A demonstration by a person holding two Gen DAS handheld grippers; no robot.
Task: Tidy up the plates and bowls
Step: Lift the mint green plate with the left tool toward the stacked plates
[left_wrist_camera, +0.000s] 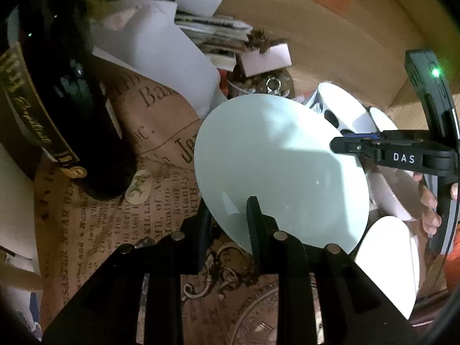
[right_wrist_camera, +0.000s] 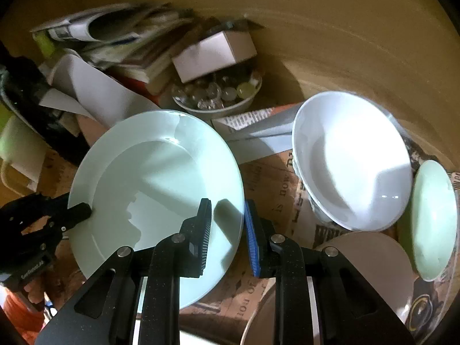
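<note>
While you hold the round pale green ceramic plate by two opposite edges, treat the sorting as barely begun: this plate is raised and tilted above the brown newspaper-print table covering, and it rests on no stack. Nearest your right hand, the right gripper has its jaws clenched across the plate's near rim, one black ribbed pad on the upper face and one blue pad behind the edge. On the opposite rim, the left gripper is likewise clamped on the plate, one finger over the face and one beneath it. Both grippers point steeply downward, so the plate is carried between them at a slant. Just beside the right gripper, a beige round plate lies flat on the covering, partly cut off by the frame. Next to it, a small pale green dish stands on edge. Beyond these, a deep white ceramic bowl leans on a patterned piece beneath it, which is too hidden to identify. These pieces are still scattered and ungrouped. Farther back, a white bowl of glass trinkets, a small white cardboard box and a pile of papers crowd the rear of the table, so plan the set-down near the loose plates.
</note>
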